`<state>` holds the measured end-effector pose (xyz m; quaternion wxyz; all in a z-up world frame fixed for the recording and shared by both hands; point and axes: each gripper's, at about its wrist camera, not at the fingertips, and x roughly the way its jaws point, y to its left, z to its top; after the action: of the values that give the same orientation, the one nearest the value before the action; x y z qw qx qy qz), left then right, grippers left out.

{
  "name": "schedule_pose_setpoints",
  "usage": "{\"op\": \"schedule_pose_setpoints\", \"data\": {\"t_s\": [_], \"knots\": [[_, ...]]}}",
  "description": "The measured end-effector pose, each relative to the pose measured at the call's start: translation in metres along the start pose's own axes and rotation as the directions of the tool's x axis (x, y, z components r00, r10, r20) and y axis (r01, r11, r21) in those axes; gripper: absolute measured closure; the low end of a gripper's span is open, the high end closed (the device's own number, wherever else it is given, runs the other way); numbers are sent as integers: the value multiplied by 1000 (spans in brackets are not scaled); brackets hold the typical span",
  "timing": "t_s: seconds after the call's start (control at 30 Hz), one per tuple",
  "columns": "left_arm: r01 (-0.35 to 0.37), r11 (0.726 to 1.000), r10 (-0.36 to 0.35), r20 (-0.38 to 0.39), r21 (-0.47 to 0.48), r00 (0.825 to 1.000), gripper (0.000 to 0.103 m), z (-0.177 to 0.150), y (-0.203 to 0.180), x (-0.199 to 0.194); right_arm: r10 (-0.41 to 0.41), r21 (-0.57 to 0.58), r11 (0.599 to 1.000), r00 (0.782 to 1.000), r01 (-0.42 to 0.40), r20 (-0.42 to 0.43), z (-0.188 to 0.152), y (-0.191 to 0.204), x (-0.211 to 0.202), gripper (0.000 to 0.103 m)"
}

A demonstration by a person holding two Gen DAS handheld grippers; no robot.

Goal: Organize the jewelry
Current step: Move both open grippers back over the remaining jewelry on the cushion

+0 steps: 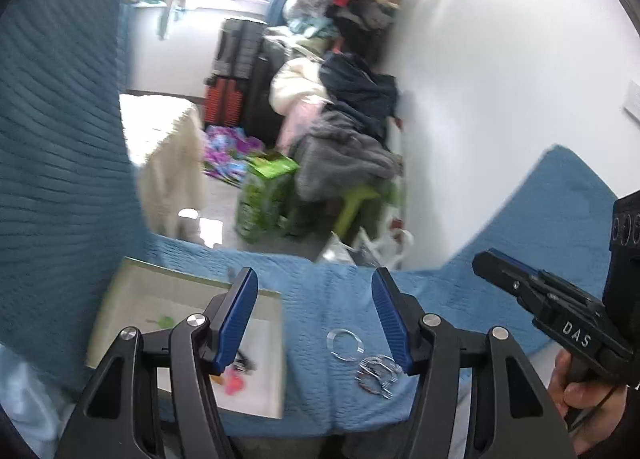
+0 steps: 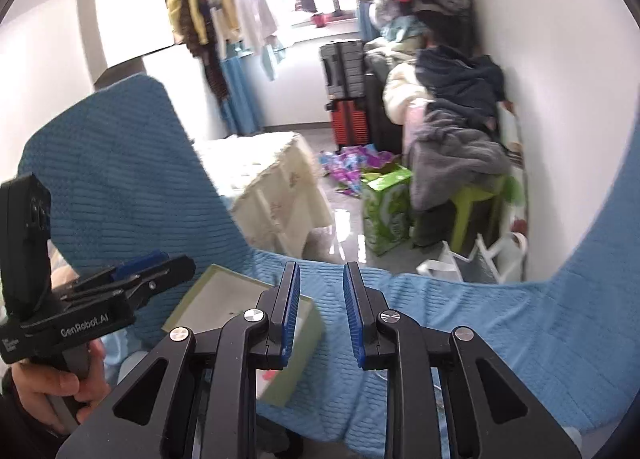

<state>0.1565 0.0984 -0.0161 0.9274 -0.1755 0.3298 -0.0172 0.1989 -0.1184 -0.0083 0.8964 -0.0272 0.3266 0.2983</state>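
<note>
Left hand-held gripper (image 1: 314, 315): spread wide, nothing between the blue pads, raised clear of the blue quilted cover (image 1: 320, 291).
Right hand-held gripper (image 2: 320, 311): jaws parted by a narrow gap, empty, also lifted off the cover.
Bangles (image 1: 376, 375): small overlapping cluster of silvery rings, loose on the cover just inside the left gripper's right-hand finger.
Clear ring (image 1: 346, 345): single pale hoop flat on the cover, just beside the cluster, apart from the box.
Jewelry box (image 1: 180, 303): open, pale-walled, left of the bangles; small bits inside, a pink piece (image 1: 234, 383), a green piece (image 1: 162, 321), something dark, too blurred to name.
Stage, judged: between picks; rings still outside the box, so sorting unfinished.
Risk, stacked rings: pinching one of the overlapped bangles likely to drag or scatter the others across the cover.
Risk, soft cover: quilted fabric gives under a descending finger; thin flat hoops hard to get under, likely to slip or flip away.
Risk, box: light open box on soft bedding, easy to tip or shove with a finger on the way in.
Risk, crowding: both grippers near each other over a small patch, collision possible.
</note>
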Motion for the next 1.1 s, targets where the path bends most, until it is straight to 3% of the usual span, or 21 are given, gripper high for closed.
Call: {"op": "schedule_pose_setpoints", "data": {"t_s": [0.27,0.37,0.43,0.5,0.63,0.83,0.93,1.1], "knots": [[89,995,-83,-138,39,987,46,-59,-51,55,-75,99,992,997,78,-35,-54,-63,-9,83],[98,994,-85,-225,46,971,48,-87,-60,87,-77,147,985,994,87,-73,-79,-81,2,83],[117,993,-104,-278,33,955,58,-104,-63,109,-61,186,980,994,77,-89,-99,-95,12,86],[142,990,-131,-311,12,941,58,-120,-63,125,-51,244,966,989,84,-141,-123,-114,31,88],[139,990,-121,-371,21,921,59,-148,-64,162,-43,310,945,980,103,-195,-158,-139,51,90],[144,990,-127,-446,6,886,69,-174,-59,210,-45,331,935,966,130,-253,-191,-160,83,90],[137,990,-115,-475,12,872,77,-183,-57,229,-31,327,937,958,127,-284,-200,-165,98,90],[123,990,-71,-514,68,855,78,-194,-61,252,-27,332,934,950,135,-310,-204,-171,111,90]]}}
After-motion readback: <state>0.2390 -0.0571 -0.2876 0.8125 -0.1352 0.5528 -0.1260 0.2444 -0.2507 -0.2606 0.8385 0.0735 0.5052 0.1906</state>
